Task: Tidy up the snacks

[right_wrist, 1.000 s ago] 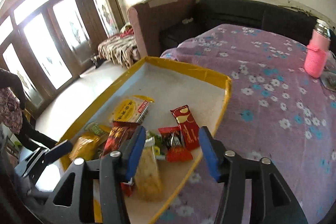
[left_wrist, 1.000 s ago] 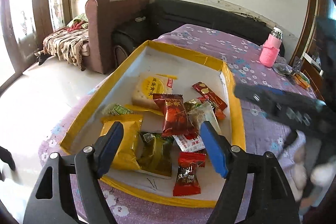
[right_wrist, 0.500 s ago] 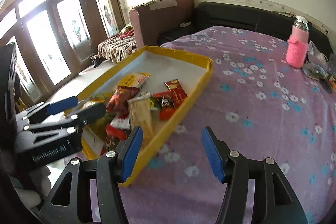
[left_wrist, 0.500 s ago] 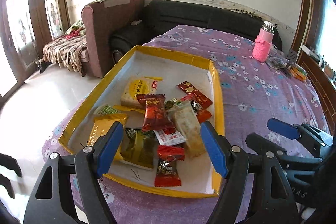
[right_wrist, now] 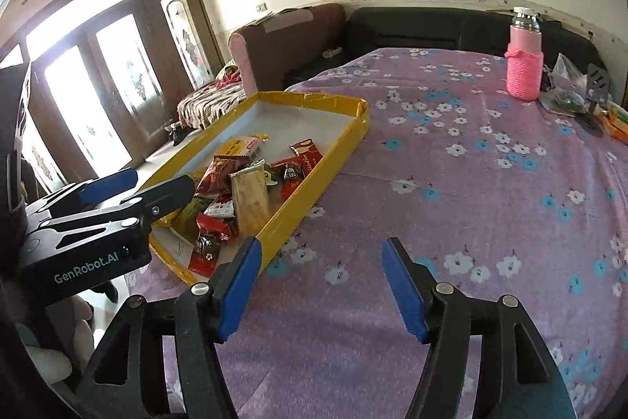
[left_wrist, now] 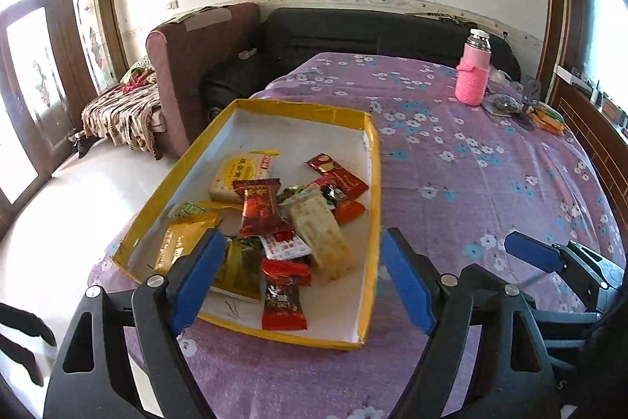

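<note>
Left wrist view: my left gripper (left_wrist: 302, 277) hangs above the near end of the shallow yellow-rimmed cardboard tray (left_wrist: 375, 183), jaws opening with nothing pressed between the blue pads; the tray lies on the purple flowered tablecloth (left_wrist: 471, 163). Inside it the loose heap of foil and plastic snack packets (left_wrist: 274, 218) overlaps at the near half. I judge these packets light, crinkly and slippery; the pale cracker pack (left_wrist: 320, 236) looks brittle and wants a gentle pinch across its narrow width. The red sweet wrapper (left_wrist: 283, 295) lies apart at the near edge, best taken by its crimped end. Right wrist view: my right gripper (right_wrist: 320, 291) is over bare cloth beside the tray, jaws likewise opening and empty. A pink knitted-sleeve bottle (right_wrist: 524, 65) stands well apart.
</note>
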`<action>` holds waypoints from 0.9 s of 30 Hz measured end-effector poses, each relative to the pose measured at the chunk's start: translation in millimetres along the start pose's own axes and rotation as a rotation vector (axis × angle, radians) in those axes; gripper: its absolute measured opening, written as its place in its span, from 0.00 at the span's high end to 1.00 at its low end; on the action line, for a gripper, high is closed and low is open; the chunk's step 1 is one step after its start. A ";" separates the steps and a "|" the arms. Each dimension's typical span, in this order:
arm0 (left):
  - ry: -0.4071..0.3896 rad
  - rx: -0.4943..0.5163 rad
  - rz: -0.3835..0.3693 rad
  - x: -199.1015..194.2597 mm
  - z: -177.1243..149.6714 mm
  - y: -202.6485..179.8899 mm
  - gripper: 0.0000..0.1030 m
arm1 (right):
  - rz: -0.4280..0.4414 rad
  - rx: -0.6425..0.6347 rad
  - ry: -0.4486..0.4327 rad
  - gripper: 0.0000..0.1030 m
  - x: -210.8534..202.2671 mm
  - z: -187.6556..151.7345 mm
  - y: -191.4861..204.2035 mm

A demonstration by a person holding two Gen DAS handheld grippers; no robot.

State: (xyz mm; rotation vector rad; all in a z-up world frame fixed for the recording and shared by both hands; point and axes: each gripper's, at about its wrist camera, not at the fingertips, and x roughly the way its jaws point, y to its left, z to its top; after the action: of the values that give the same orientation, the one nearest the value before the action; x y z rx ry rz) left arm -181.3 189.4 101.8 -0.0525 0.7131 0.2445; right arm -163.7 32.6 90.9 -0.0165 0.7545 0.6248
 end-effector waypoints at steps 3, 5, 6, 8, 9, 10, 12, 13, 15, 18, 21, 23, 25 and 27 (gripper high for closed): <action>0.000 0.008 -0.006 -1.2 -1.6 -5.1 0.20 | -0.008 0.008 -0.008 0.33 -6.5 -5.9 -0.7; -0.005 0.010 -0.012 -2.3 -2.2 -8.2 0.20 | -0.013 0.016 -0.007 0.33 -8.2 -9.2 -2.5; -0.009 0.008 -0.014 -3.1 -2.7 -9.1 0.20 | -0.017 0.019 -0.007 0.33 -8.5 -10.8 -3.6; -0.033 -0.004 -0.018 -7.6 -2.2 -8.8 0.20 | -0.031 0.021 -0.007 0.32 -8.2 -14.6 -5.1; -0.054 -0.016 -0.019 -11.7 -1.2 -7.4 0.20 | -0.040 0.019 -0.005 0.32 -7.5 -16.6 -5.5; -0.070 -0.026 -0.019 -14.7 -0.8 -6.5 0.20 | -0.045 0.016 -0.003 0.32 -6.7 -18.5 -6.2; -0.163 -0.065 -0.004 -32.4 0.5 -0.6 0.20 | -0.045 0.012 0.001 0.32 -5.5 -20.7 -6.8; -0.199 -0.076 0.006 -39.7 -0.1 1.4 0.20 | -0.042 0.013 0.001 0.32 -5.4 -21.4 -7.1; -0.332 -0.101 0.045 -65.3 -0.6 4.0 0.17 | -0.031 0.015 -0.004 0.32 -6.2 -21.8 -7.8; -0.470 -0.125 0.078 -94.4 -2.7 5.3 0.00 | -0.020 0.008 -0.021 0.32 -9.1 -21.3 -6.5; -0.574 -0.152 0.102 -112.2 -6.2 4.6 0.00 | -0.014 0.001 -0.036 0.32 -11.9 -20.3 -4.4; -0.555 -0.142 0.114 -109.3 -3.1 2.9 0.00 | -0.006 0.000 -0.041 0.32 -12.7 -19.6 -3.4; -0.504 -0.120 0.117 -98.9 -0.7 -0.2 0.00 | -0.003 -0.005 -0.047 0.32 -14.4 -20.0 -1.7; -0.450 -0.099 0.123 -87.0 -1.4 -6.1 0.00 | -0.012 -0.021 -0.051 0.30 -15.4 -21.0 1.3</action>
State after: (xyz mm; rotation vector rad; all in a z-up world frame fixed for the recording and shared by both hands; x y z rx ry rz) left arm -244.2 165.6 157.4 -0.0462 0.2563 0.3946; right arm -186.3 20.7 85.6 -0.0244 0.6979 0.6192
